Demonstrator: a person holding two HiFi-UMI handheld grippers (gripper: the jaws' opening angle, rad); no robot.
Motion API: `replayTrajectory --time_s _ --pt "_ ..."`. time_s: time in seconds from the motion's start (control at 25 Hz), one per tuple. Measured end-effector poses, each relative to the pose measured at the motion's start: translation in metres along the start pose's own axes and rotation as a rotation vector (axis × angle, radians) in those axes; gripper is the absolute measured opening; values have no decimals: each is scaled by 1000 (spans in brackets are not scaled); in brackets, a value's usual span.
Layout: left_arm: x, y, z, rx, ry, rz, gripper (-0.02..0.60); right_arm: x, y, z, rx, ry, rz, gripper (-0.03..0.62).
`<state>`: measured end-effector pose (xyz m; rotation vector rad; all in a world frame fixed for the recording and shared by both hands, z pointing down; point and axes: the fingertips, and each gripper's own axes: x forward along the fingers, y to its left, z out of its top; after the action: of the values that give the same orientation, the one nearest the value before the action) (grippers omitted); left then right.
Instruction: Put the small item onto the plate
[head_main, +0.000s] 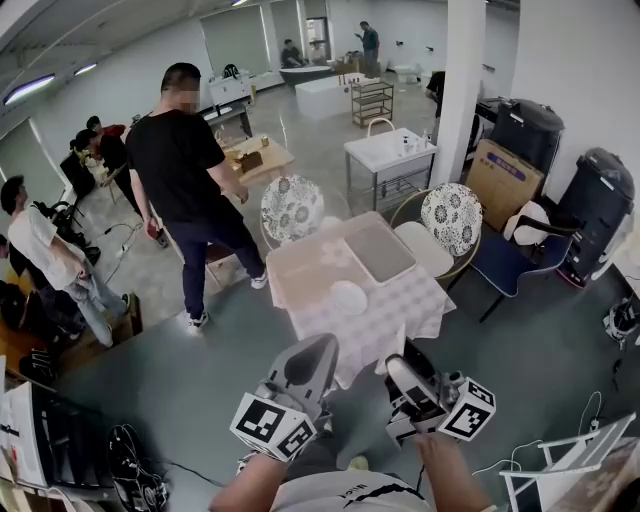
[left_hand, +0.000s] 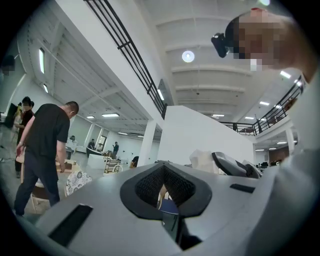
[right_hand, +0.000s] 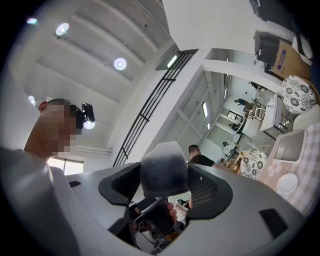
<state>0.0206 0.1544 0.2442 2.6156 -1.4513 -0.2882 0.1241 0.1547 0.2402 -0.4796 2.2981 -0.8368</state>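
A small round white plate (head_main: 348, 297) lies on the checked cloth of the table (head_main: 400, 318), in front of a pale rectangular tray (head_main: 380, 250). Both grippers are held low near my body, short of the table and tilted upward. My right gripper (head_main: 402, 370) is shut on the small item (right_hand: 164, 167), a greyish-white soft lump wedged between its jaws (right_hand: 165, 176). That view also shows the plate (right_hand: 287, 183) and the tray (right_hand: 290, 145) far off at the right. My left gripper (head_main: 312, 352) has its jaws together (left_hand: 165, 189) with nothing in them.
A person in black (head_main: 185, 170) stands left of the table. Two chairs with patterned backs (head_main: 292, 208) (head_main: 452, 215) stand behind it, a blue chair (head_main: 505, 265) to its right. A white pillar (head_main: 460, 90) and dark suitcases (head_main: 595, 210) are at the back right.
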Motion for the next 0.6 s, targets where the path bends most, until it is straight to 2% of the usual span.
replayTrajectory --time_s 0.32,0.6 --pt "53 62 -9 7 6 -13 5 51 -58 7 -25 13 -36 299" --pt "114 136 -21 20 46 -60 5 114 -130 8 -42 11 -107 301"
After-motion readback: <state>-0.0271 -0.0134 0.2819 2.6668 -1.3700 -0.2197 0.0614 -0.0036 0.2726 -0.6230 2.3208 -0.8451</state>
